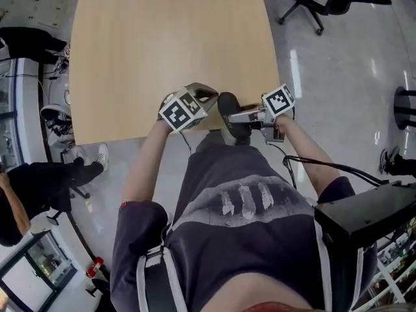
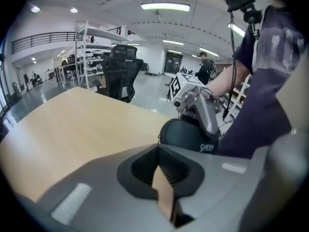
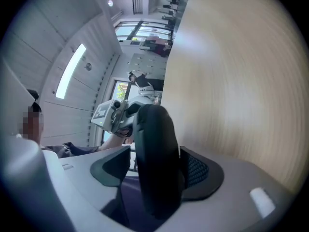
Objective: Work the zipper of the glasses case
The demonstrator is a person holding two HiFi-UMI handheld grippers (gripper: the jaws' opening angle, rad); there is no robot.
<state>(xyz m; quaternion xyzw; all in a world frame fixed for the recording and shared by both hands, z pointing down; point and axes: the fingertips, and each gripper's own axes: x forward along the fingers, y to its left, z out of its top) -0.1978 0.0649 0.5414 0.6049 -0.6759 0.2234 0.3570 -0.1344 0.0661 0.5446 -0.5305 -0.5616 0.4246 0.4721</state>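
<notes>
Closest in, a dark T-shirt (image 1: 247, 239) fills the bottom of the head view, and both forearms reach out from it to the near edge of the pale wooden table (image 1: 162, 44). At that edge is the glasses case (image 1: 229, 106). It is a black, matte, smoothly rounded oval shell. In the left gripper view it shows small white lettering (image 2: 208, 149) low on one side and a tiny metal tab (image 2: 158, 140) at its rim.

Its long axis runs almost straight away from the person, with the far end over the table and the near end past the edge toward the torso. Whether it rests on the wood I cannot tell.

The right gripper (image 3: 157, 167) comes in level from the side with its jaws spread wide. The case stands between them, seen along its narrow side, and a gap shows at one pad. The left gripper (image 2: 159, 158) has its jaws pressed together, just beside the case.
</notes>
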